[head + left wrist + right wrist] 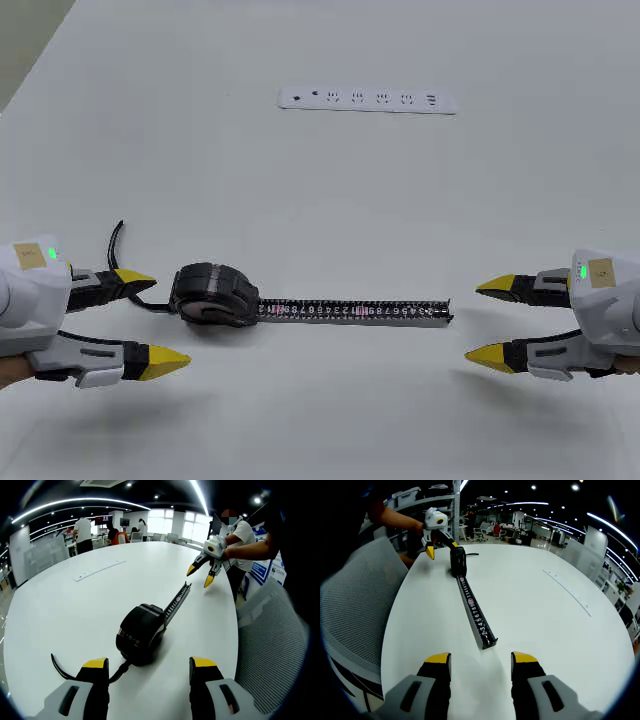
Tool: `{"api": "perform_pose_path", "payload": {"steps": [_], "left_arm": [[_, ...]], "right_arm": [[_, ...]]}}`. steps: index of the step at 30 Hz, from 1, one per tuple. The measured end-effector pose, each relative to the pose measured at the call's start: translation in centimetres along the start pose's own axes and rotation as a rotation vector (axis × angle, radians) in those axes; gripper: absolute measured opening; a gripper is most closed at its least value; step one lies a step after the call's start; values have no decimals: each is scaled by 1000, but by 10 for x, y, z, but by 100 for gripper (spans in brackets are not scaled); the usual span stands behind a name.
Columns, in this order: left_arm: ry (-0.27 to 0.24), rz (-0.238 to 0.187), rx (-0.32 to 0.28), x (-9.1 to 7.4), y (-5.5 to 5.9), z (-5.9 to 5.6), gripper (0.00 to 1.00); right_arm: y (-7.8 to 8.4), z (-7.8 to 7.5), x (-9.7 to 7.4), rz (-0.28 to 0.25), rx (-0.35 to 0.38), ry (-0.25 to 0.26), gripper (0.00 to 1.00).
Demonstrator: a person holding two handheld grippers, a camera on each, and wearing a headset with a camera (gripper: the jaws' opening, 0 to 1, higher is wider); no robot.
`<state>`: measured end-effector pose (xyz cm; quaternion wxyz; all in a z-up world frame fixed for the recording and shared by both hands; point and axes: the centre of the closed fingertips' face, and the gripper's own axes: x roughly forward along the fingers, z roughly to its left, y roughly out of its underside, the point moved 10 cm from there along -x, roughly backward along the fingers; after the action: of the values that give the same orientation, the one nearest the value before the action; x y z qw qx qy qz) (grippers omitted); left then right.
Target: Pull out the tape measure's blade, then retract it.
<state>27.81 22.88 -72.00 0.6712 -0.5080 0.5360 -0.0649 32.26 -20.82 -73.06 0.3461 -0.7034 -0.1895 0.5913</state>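
A black tape measure lies on the white table, its black blade pulled out to the right and ending in a hook. A dark strap trails from the case's left side. My left gripper is open just left of the case, touching nothing. My right gripper is open a short way right of the blade's hook, nothing between its yellow tips. The left gripper appears far off in the right gripper view, the right gripper in the left one.
A white power strip lies flat at the far middle of the table. A mesh chair stands by the table's near edge. Several people stand in the office beyond the table.
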Motion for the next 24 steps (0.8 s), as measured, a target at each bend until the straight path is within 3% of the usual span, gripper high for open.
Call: {"api": "perform_pose_path", "payload": {"steps": [15,19,24], "left_arm": [[-77,-87,-74,-14,0,-34,70],[-97,-89,-92,-17,-3,-44,74],[-164,-85,-129,-22,-7,-52,79]], "right_arm": [[-5,22,-13,-64,87,78,61],[-7,27,-16,-82,117,108,64],[-9,38,-19,-100,146,145,69]]}}
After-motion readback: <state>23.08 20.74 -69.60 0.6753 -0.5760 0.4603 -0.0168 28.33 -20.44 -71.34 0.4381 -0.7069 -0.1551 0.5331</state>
